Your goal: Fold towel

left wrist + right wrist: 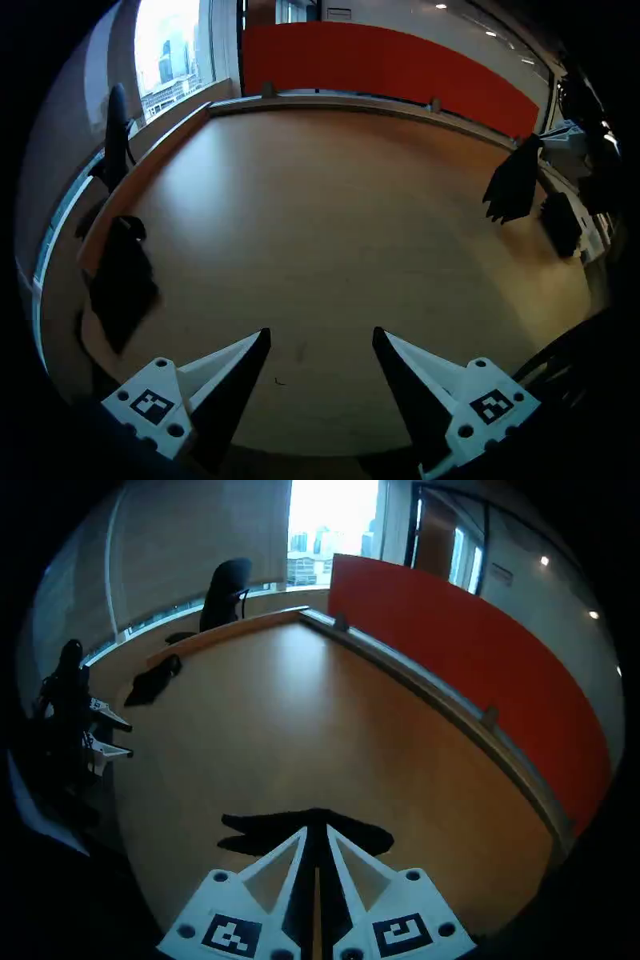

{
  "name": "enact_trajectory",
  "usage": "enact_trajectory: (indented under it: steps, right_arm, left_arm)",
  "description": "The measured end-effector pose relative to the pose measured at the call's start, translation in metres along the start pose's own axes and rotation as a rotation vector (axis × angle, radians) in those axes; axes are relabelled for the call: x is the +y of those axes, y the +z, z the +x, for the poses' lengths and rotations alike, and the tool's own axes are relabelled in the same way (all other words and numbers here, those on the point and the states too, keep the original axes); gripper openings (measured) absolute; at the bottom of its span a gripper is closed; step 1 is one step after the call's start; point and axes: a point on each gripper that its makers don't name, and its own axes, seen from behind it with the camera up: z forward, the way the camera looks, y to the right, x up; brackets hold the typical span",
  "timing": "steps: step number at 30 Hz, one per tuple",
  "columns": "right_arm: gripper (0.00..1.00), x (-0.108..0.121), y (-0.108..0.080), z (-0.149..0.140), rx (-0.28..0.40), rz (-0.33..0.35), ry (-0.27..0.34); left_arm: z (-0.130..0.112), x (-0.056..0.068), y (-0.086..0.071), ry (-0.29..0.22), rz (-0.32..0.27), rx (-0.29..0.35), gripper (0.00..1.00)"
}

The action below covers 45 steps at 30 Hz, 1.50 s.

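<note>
Left gripper (320, 332) low over near edge of wooden table (336, 224); fingers spread wide, nothing between them; bare wood below. Right gripper (538, 141) near table's right edge; dark towel (512, 180) hangs from its tips, bunched and drooping. Second dark cloth (120, 280) heaped at left edge. Red partition (384, 64) runs along far edge; office chair (116, 140) beyond left edge; bright window (168, 56) behind far left corner.

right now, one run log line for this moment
task: fold towel | left gripper: open, empty, over table | right gripper: shut on dark towel, held above table | second dark cloth: at table edge
</note>
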Motion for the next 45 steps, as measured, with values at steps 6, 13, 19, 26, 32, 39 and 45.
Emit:
enact_trajectory:
  steps: [6,13,19,26,32,39,45]
  right_arm:
    - [0.06,0.037,-0.023,-0.018,-0.009,-0.043,0.037]
    - [0.06,0.089,-0.052,-0.037,-0.026,-0.108,0.069]
    - [0.07,0.138,-0.078,-0.055,-0.055,-0.174,0.08]
    - [0.07,0.19,-0.108,-0.076,-0.093,-0.249,0.093]
    - [0.07,0.227,-0.128,-0.094,-0.119,-0.305,0.12]
    - [0.07,0.254,-0.147,-0.113,-0.151,-0.349,0.141]
    - [0.08,0.263,-0.158,-0.126,-0.168,-0.369,0.155]
  left_arm:
    - [0.006,0.003,0.001,0.007,0.003,-0.001,0.95]
    - [0.015,0.007,0.003,0.017,0.006,0.0,0.95]
    - [0.02,0.013,0.005,0.023,0.007,-0.001,0.95]
    - [0.023,0.016,0.006,0.026,0.01,-0.006,0.95]
    - [0.026,0.017,0.006,0.034,0.014,-0.008,0.95]
    - [0.028,0.021,0.006,0.046,0.015,-0.011,0.95]
    - [0.03,0.024,0.006,0.057,0.014,-0.01,0.94]
